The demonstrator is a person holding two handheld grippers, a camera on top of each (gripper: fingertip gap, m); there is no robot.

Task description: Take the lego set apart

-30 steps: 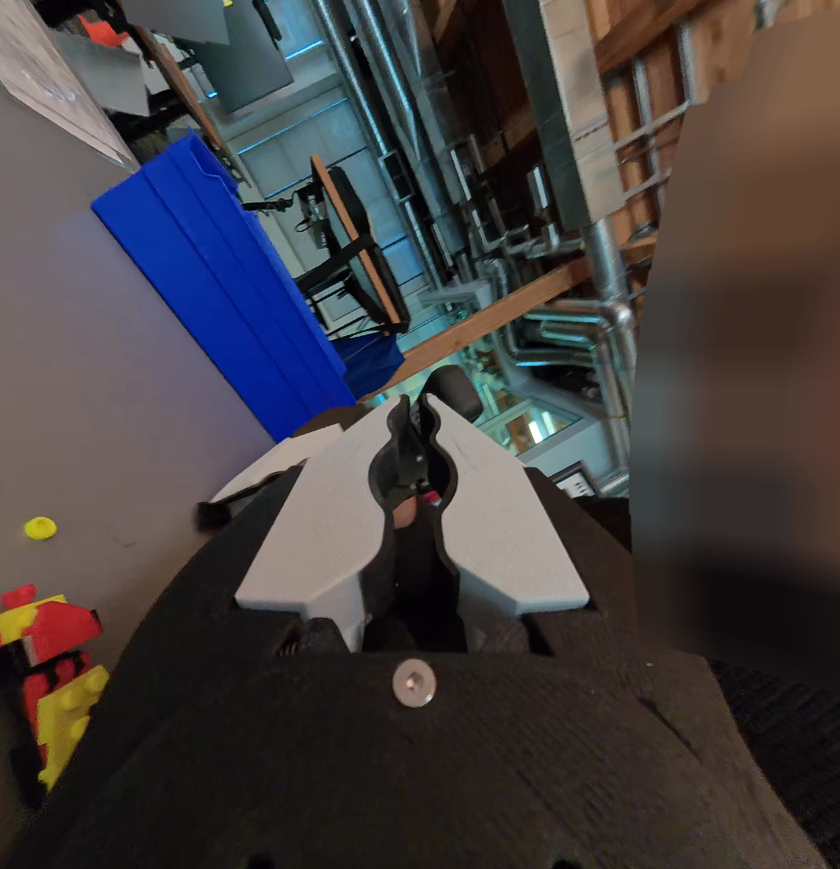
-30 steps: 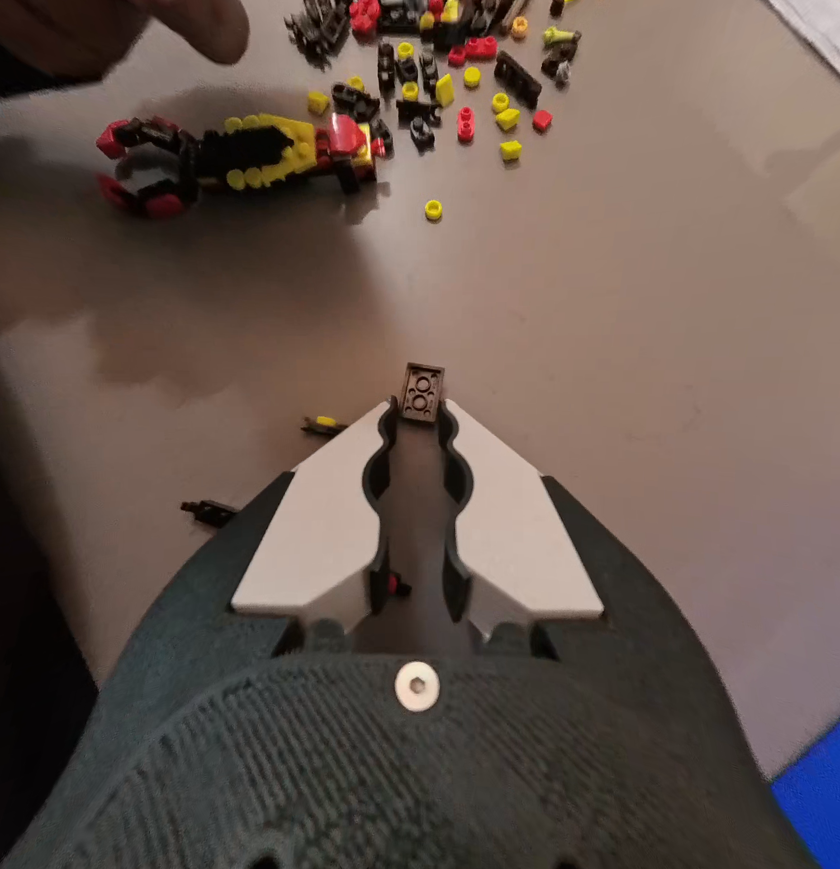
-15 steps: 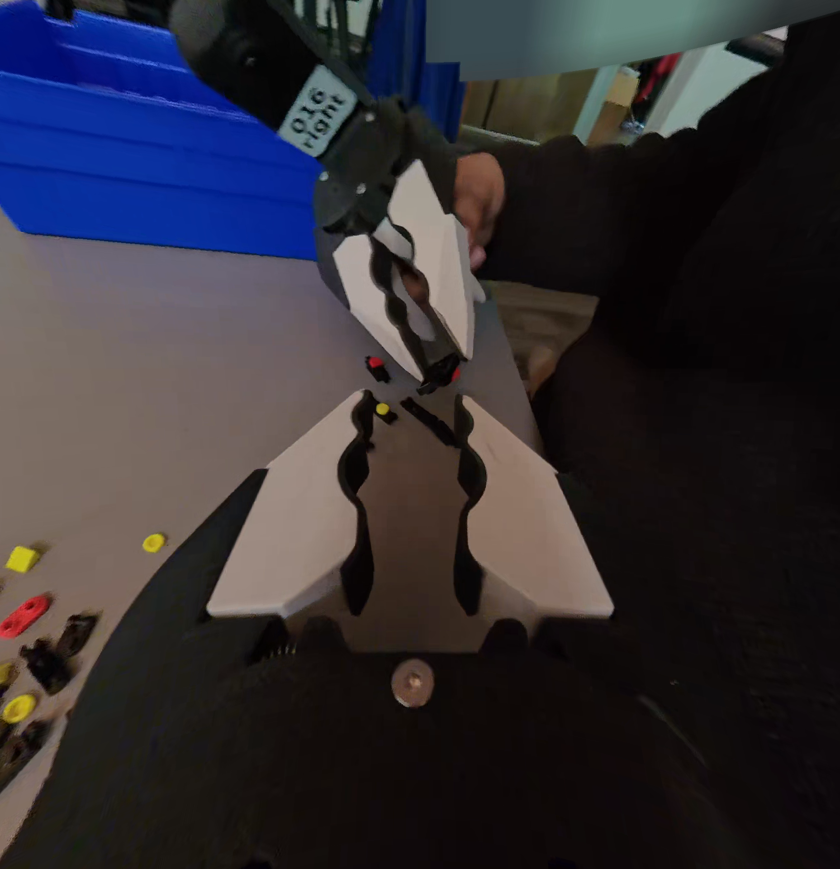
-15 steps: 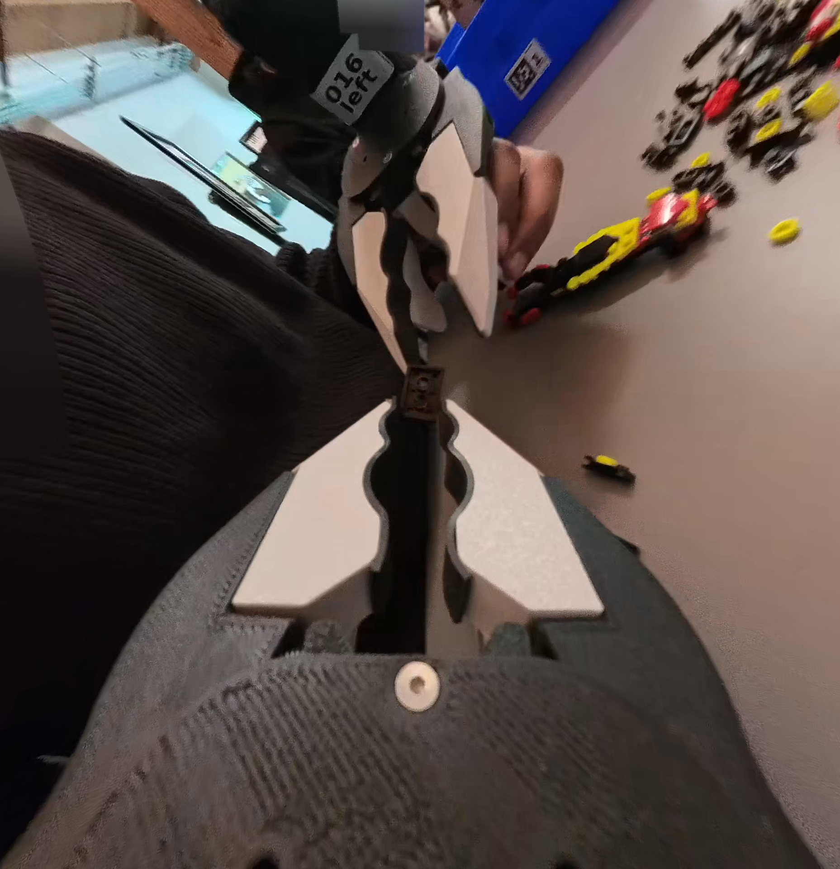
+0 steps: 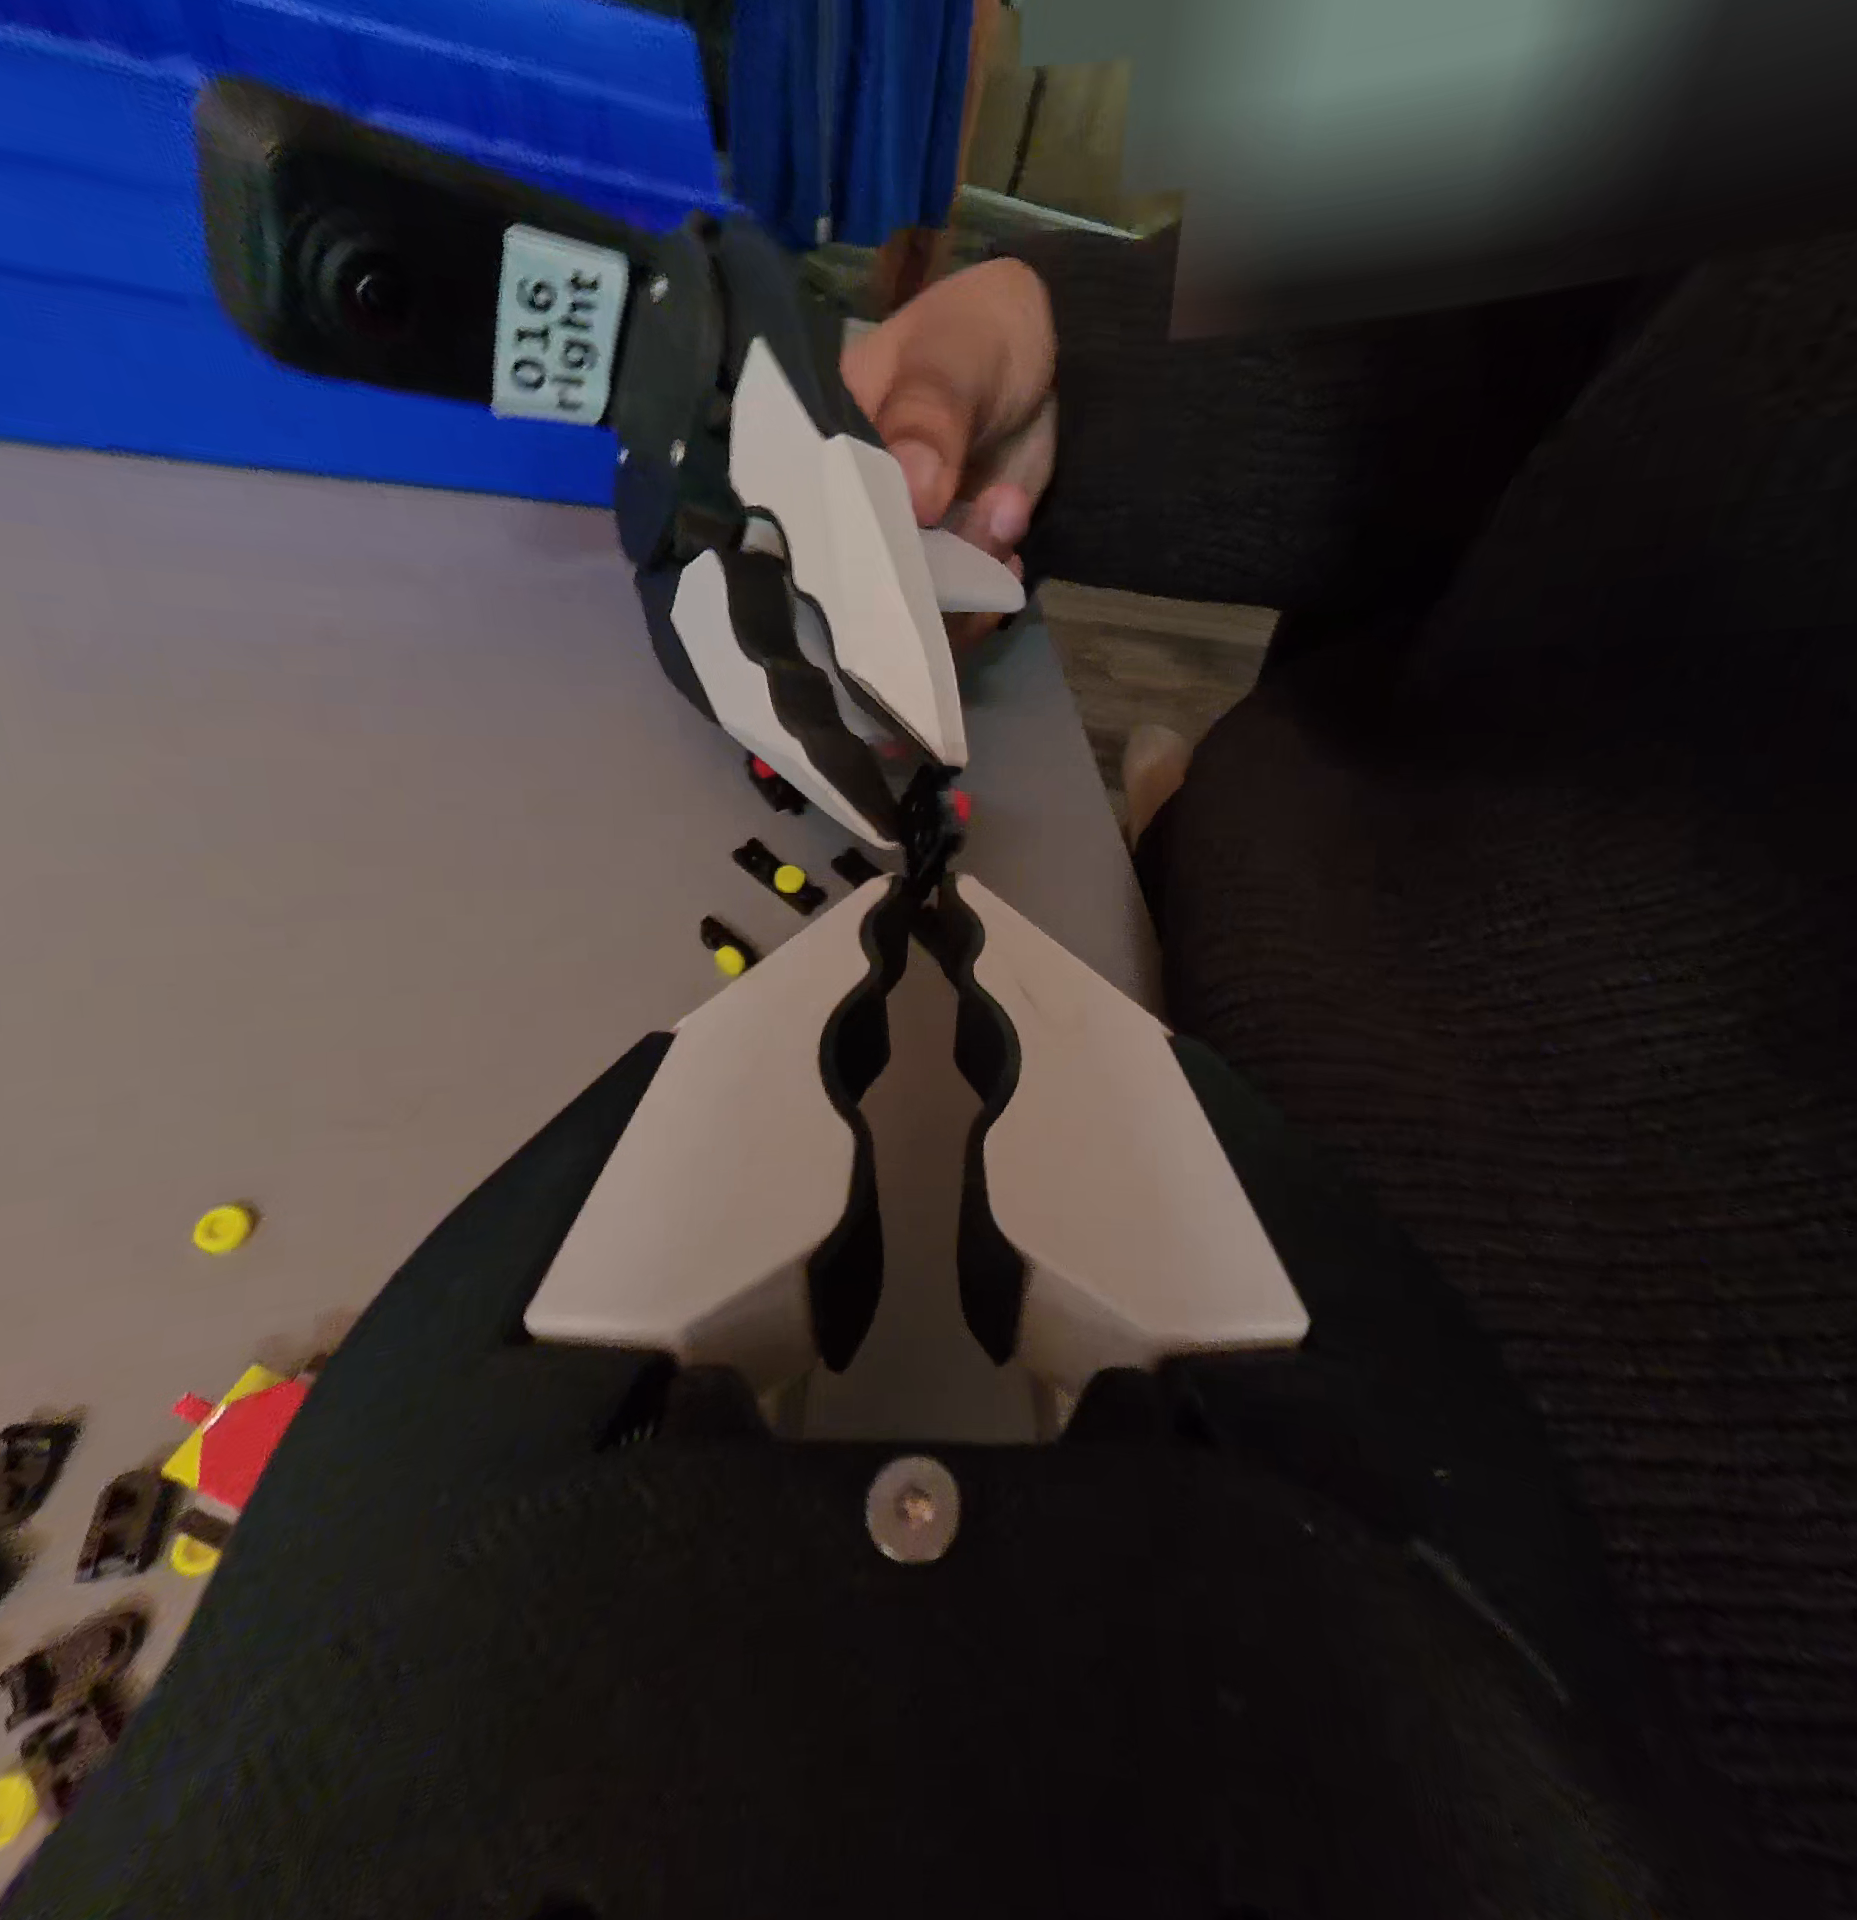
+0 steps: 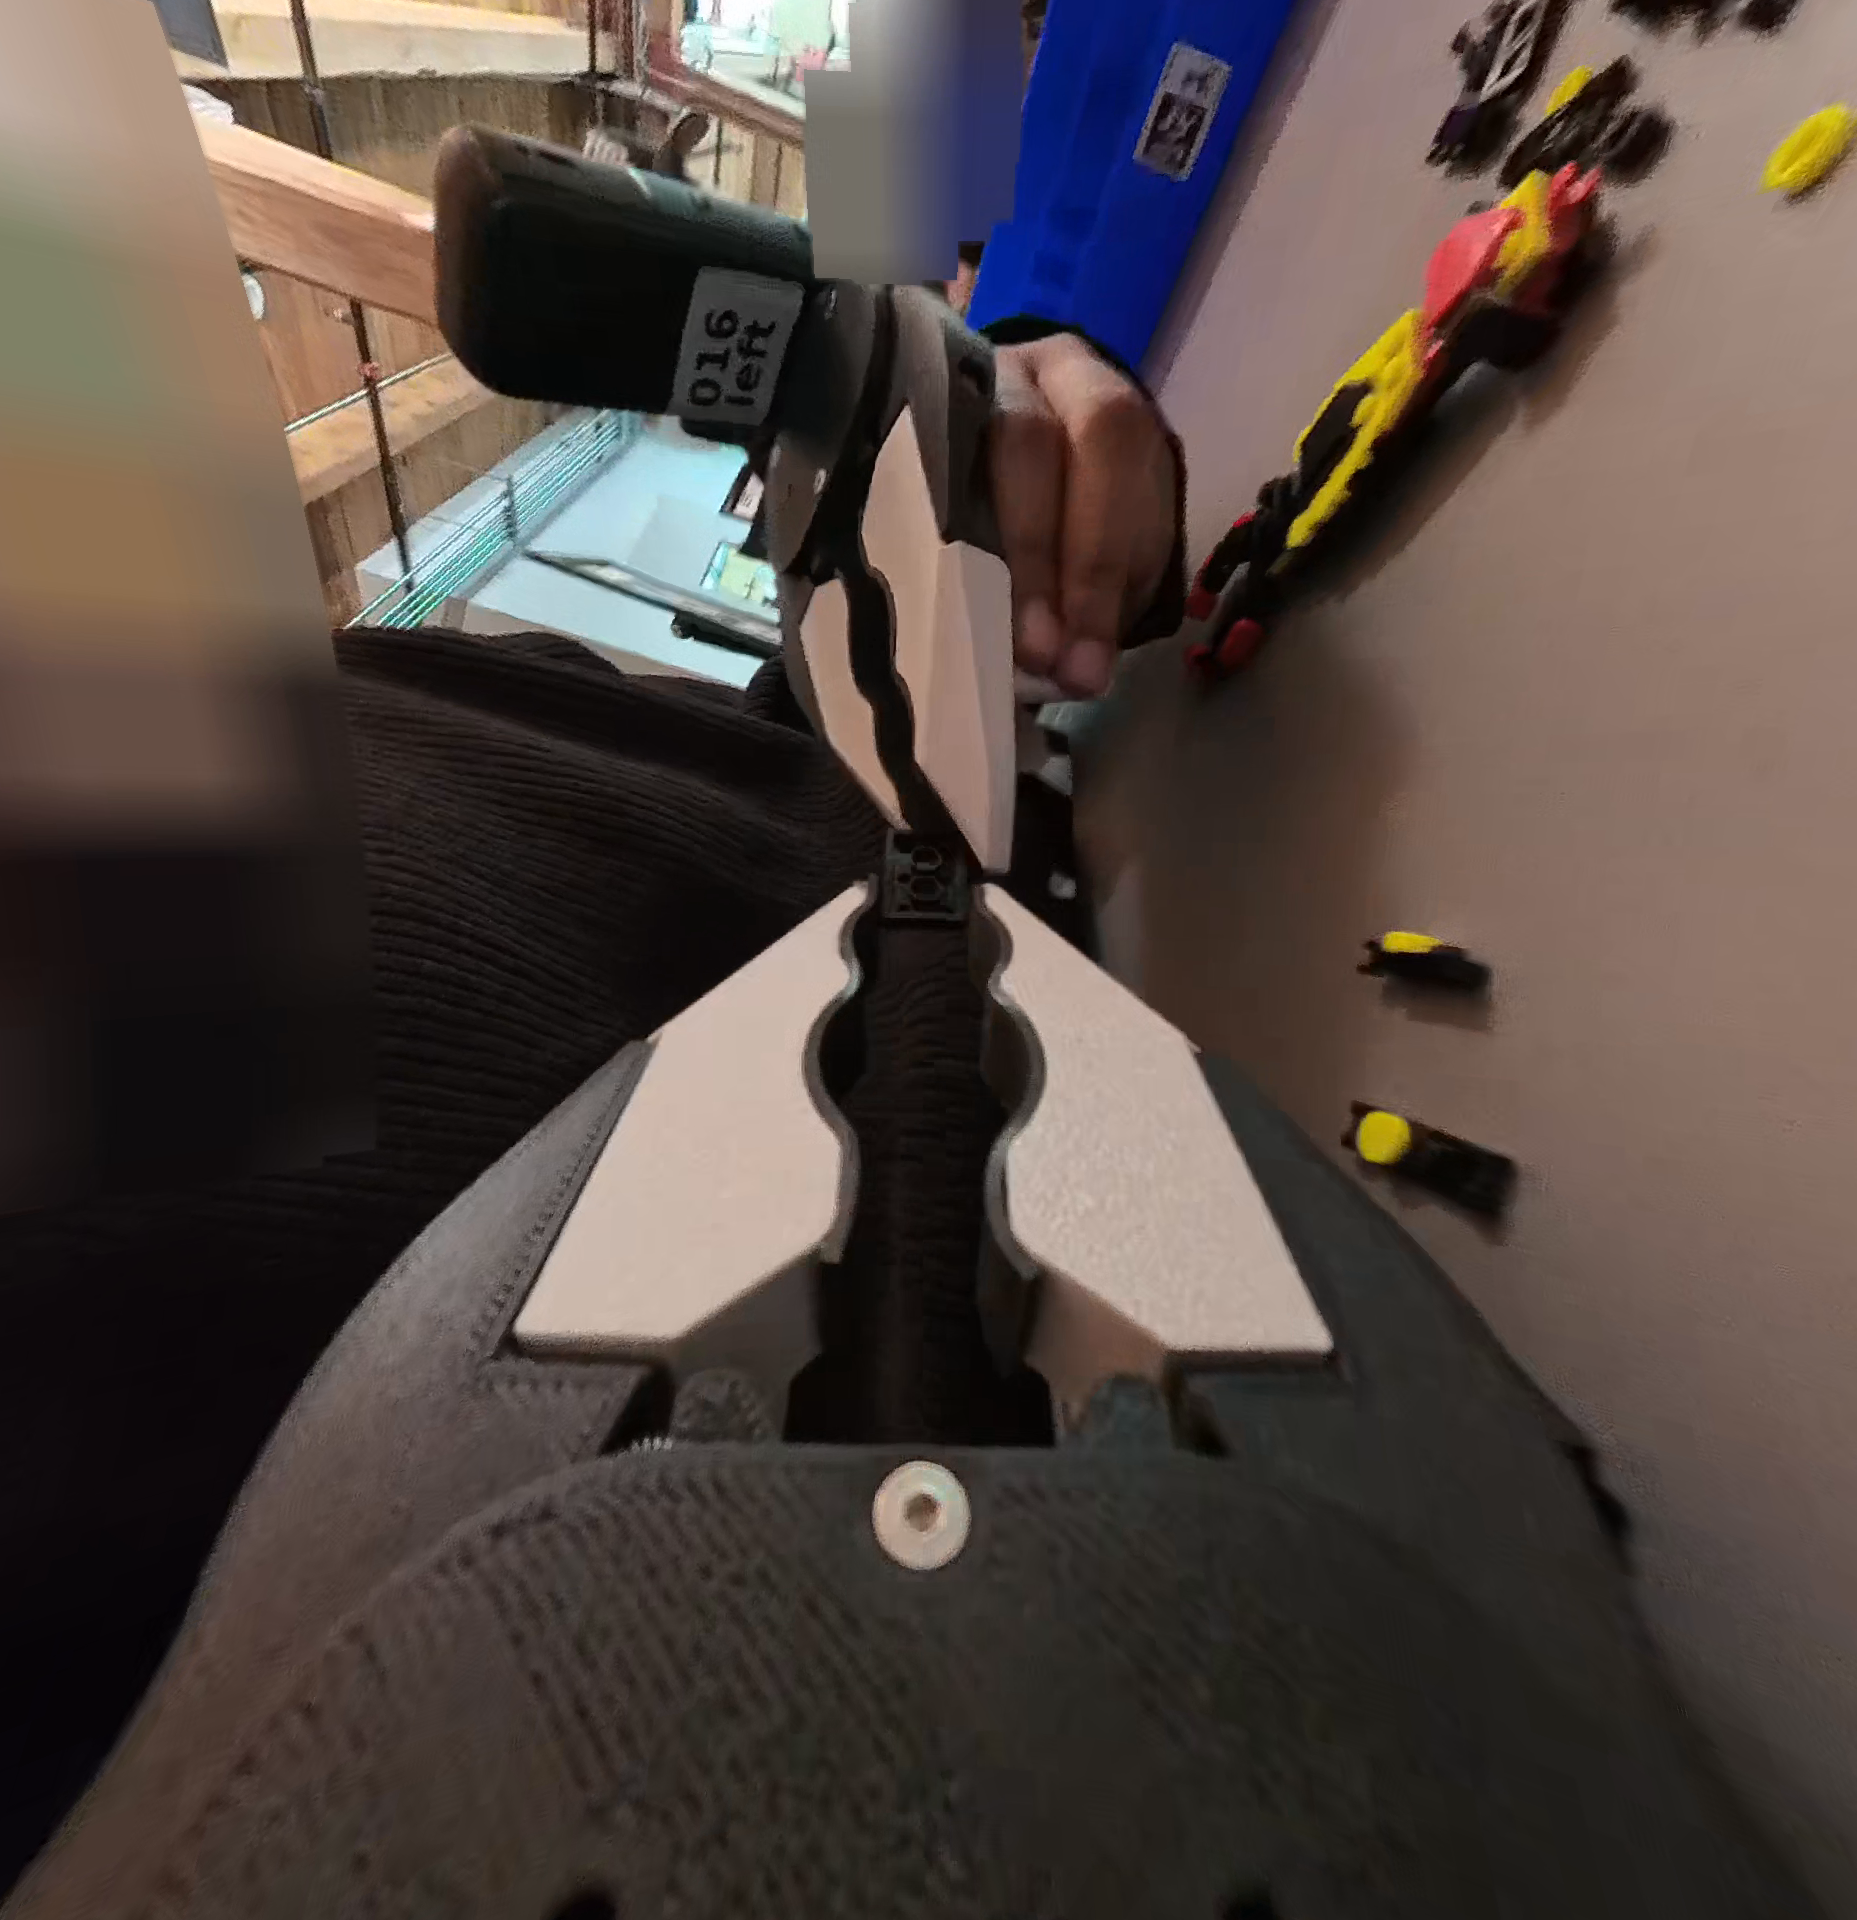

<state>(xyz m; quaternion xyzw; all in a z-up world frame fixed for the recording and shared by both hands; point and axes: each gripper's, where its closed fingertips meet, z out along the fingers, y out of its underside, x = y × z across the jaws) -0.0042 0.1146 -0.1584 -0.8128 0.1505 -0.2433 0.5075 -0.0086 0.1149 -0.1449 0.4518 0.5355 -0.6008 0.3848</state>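
Observation:
My right gripper [image 6: 924,902] is shut on a small black lego plate [image 6: 922,894] with a red bit on it, held in the air over the table's near edge. My left gripper [image 5: 919,888] faces it tip to tip and is shut on the other end of the same black piece [image 5: 926,836]. The right gripper also shows in the left wrist view [image 5: 919,795], and the left gripper in the right wrist view [image 6: 945,842]. The red, yellow and black lego model [image 6: 1423,343] lies on the grey table [image 6: 1578,779], apart from both grippers.
Two small black pieces with yellow studs [image 5: 778,878] [image 6: 1423,1153] lie near the table edge. Several loose bricks [image 5: 93,1538] and a yellow stud [image 5: 223,1229] lie at the left. A blue bin [image 5: 280,312] stands at the back. The person's dark sleeve [image 5: 1526,935] is close by. Left and right tips are no more than a few centimetres apart.
Both grippers turned to face each other. The left gripper, open half a second ago, has moved in and shut on the black piece that the right gripper holds.

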